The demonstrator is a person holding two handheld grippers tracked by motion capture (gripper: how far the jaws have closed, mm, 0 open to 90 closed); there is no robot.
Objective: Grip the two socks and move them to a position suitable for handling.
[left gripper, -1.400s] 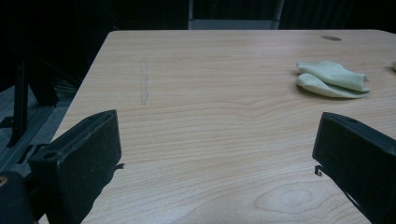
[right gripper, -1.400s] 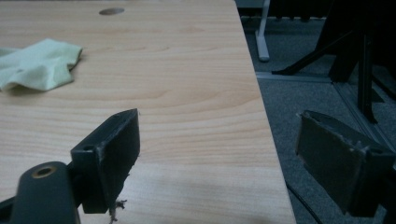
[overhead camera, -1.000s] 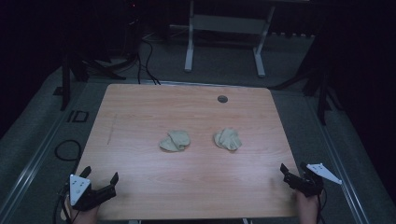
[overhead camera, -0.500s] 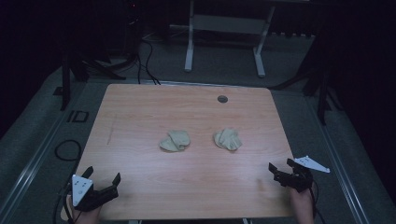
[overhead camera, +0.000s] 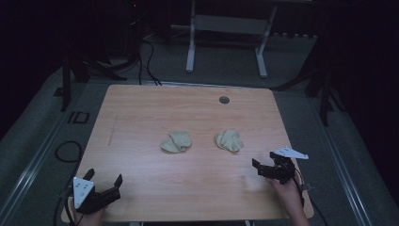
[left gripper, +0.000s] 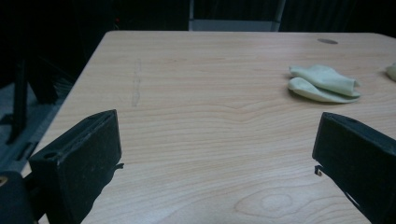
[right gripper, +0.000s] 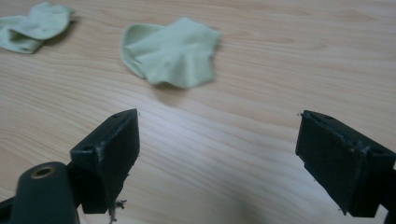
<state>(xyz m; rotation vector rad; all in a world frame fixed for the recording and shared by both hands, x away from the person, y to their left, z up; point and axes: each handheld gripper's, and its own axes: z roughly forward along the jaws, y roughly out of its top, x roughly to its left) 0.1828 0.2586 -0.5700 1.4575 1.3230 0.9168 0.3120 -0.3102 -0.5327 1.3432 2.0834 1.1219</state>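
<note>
Dark surroundings frame the wooden table (overhead camera: 141, 117), where two pale green socks (overhead camera: 177, 141) (overhead camera: 229, 140) lie apart at mid-frame, and the right gripper (overhead camera: 264, 167), jaws wide and empty, faces the nearer one, seemingly for a pickup, while the left gripper (overhead camera: 104, 184) waits equally agape lower left.

The right gripper (overhead camera: 266, 168) is advancing from the table's (overhead camera: 141, 108) near right corner inward over the wood, jaws spread wide, closing on the right-hand pale green cloth (overhead camera: 229, 140). The left gripper (overhead camera: 104, 187) is shifting only slightly at the near left corner.
</note>
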